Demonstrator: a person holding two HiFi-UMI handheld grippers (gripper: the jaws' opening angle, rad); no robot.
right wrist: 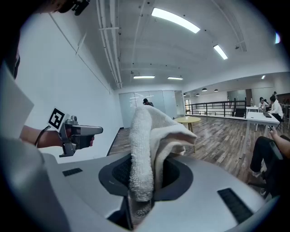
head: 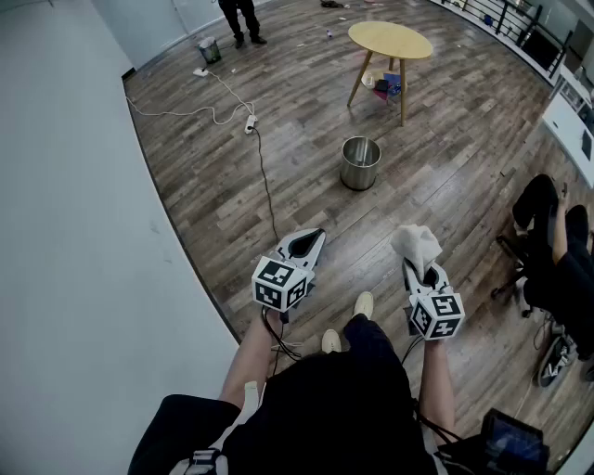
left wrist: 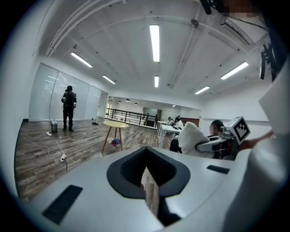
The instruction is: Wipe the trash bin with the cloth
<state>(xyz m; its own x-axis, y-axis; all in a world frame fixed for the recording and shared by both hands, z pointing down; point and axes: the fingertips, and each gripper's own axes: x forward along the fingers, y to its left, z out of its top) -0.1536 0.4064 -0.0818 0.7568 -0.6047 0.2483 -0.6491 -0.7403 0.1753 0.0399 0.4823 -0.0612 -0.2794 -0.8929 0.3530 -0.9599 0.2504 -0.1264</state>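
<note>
The steel trash bin [head: 360,162] stands upright on the wood floor, well ahead of both grippers. My right gripper [head: 415,266] is shut on a white terry cloth [head: 417,244], which bunches up over its jaws; in the right gripper view the cloth [right wrist: 147,140] rises from between the jaws of that gripper [right wrist: 136,201]. My left gripper [head: 313,239] is held level beside it, shut with nothing in it; in its own view the left gripper [left wrist: 150,183] has its jaws pressed together. The bin does not show in either gripper view.
A round wooden table [head: 390,40] stands beyond the bin. A cable with a power strip [head: 250,122] runs along the floor near the white wall [head: 74,232]. One person [head: 239,17] stands far off beside a small bucket [head: 210,49]; another [head: 557,250] sits at the right.
</note>
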